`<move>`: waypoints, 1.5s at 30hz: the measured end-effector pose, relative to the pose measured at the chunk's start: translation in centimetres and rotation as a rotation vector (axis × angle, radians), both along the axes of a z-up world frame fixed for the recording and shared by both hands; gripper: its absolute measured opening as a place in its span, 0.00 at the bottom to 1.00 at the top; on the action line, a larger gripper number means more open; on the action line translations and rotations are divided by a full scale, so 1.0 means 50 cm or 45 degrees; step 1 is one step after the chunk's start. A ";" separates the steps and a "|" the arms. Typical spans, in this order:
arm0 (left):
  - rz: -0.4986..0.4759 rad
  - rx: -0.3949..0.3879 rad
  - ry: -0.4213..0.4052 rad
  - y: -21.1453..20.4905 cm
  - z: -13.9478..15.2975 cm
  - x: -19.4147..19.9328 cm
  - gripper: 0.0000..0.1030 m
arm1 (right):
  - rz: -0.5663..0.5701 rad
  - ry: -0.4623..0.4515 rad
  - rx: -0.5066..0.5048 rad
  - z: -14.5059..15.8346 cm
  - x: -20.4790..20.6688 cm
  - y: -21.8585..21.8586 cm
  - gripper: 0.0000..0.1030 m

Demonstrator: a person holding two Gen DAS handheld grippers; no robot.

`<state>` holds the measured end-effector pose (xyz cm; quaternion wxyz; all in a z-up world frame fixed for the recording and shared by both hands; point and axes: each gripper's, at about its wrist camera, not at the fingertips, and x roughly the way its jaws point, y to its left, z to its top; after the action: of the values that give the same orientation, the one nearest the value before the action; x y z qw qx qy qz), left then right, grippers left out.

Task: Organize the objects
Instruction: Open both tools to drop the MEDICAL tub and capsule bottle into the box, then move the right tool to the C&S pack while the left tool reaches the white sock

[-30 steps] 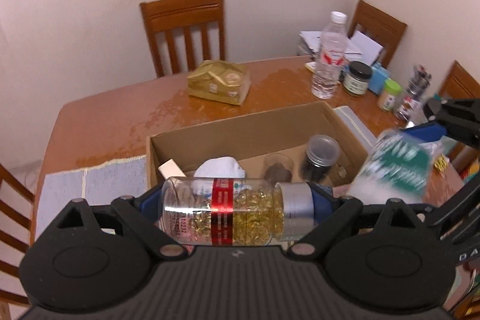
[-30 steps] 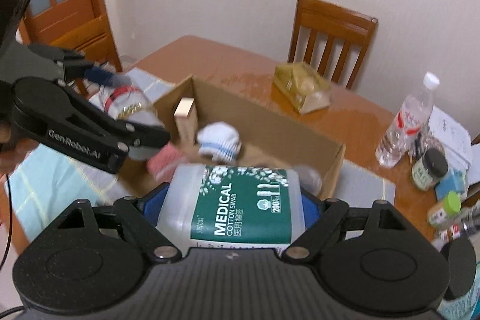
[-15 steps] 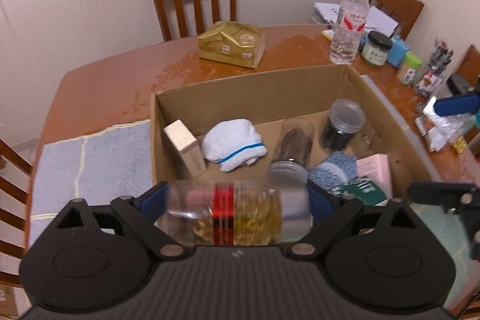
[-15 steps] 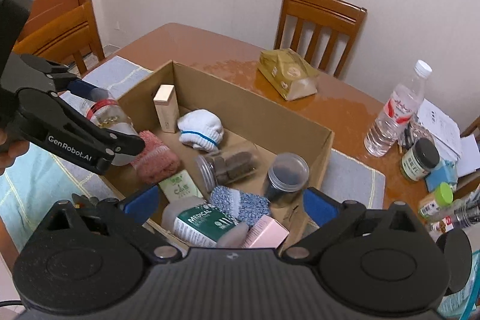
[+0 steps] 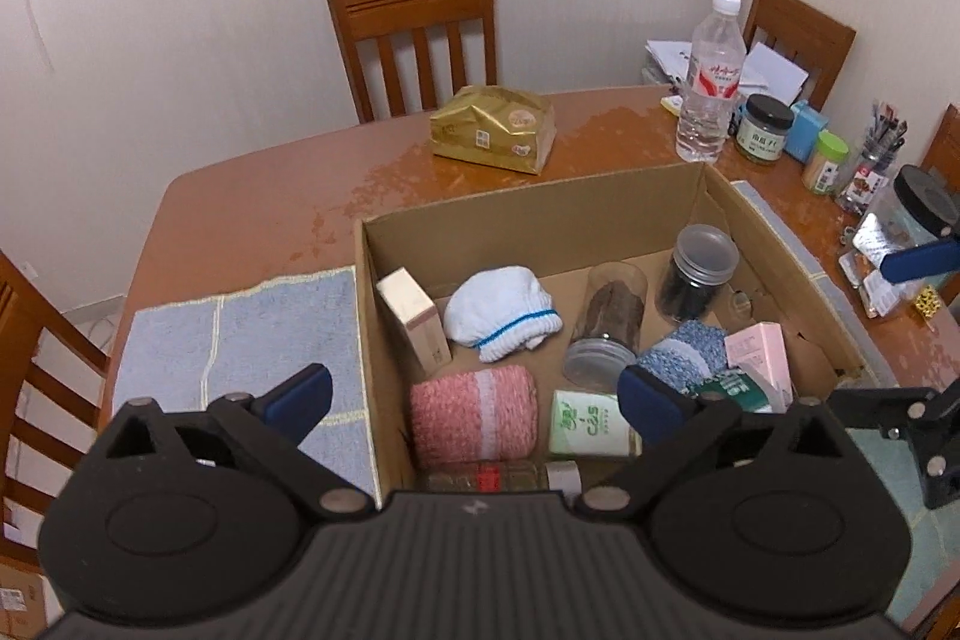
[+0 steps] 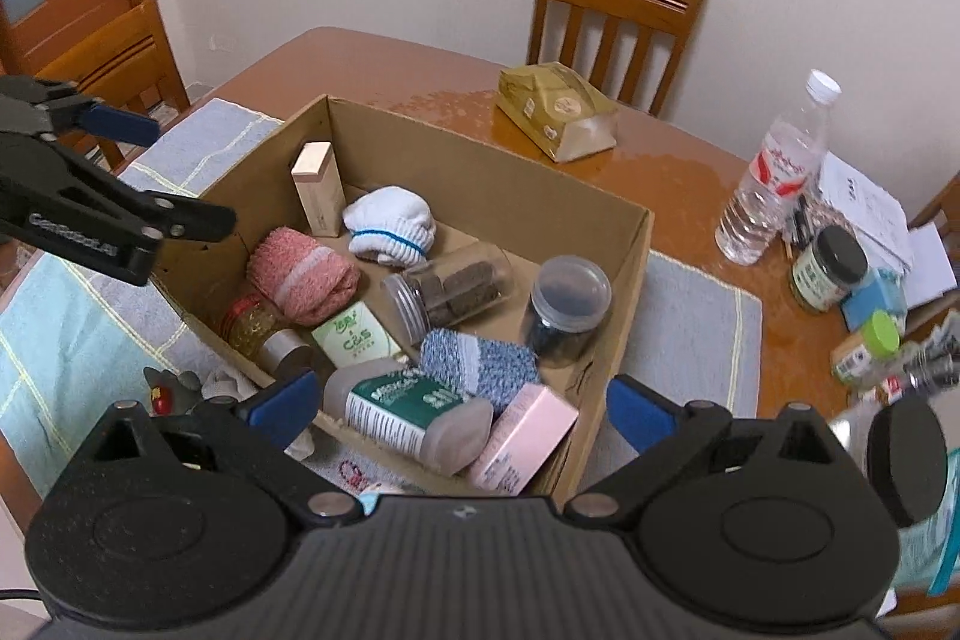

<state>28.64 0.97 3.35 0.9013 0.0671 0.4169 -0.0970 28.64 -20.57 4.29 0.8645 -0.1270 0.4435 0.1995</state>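
Note:
An open cardboard box (image 5: 540, 214) (image 6: 480, 160) on the wooden table holds several items. A clear capsule bottle with a red band (image 5: 498, 475) (image 6: 258, 322) lies against the box's near wall, below my left gripper (image 5: 474, 397). That gripper's jaws are opening and nothing is between them. A green-labelled cotton swab bottle (image 6: 408, 400) (image 5: 729, 391) lies in the near corner beside a pink carton (image 6: 522, 436). My right gripper (image 6: 459, 409) hangs open above it, holding nothing.
In the box are also a pink towel roll (image 5: 474, 415), a white sock (image 5: 504, 313), two jars and a blue cloth. A gold packet (image 5: 492, 136), a water bottle (image 5: 711, 82) and small jars stand behind. Cloth mats (image 5: 240, 340) flank the box. Chairs ring the table.
Both grippers have let go: the capsule bottle left the left jaws and the cotton swab bottle left the right jaws. Both now lie in the box, and both jaws stand wider.

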 end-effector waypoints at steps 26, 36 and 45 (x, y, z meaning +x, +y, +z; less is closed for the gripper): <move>0.014 -0.002 0.059 0.098 -0.118 -0.199 0.98 | -0.370 0.231 0.072 -0.235 -0.126 0.060 1.00; -0.015 -0.039 0.088 0.120 -0.127 -0.210 0.98 | -0.525 0.219 0.026 -0.295 -0.110 0.101 1.00; -0.050 -0.046 0.103 0.114 -0.143 -0.202 0.98 | -0.591 0.230 -0.022 -0.315 -0.121 0.066 1.00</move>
<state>18.54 6.69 -3.79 0.8826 0.0551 0.4499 -0.1247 22.59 -17.26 -11.48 0.8430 -0.0108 0.5379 0.0021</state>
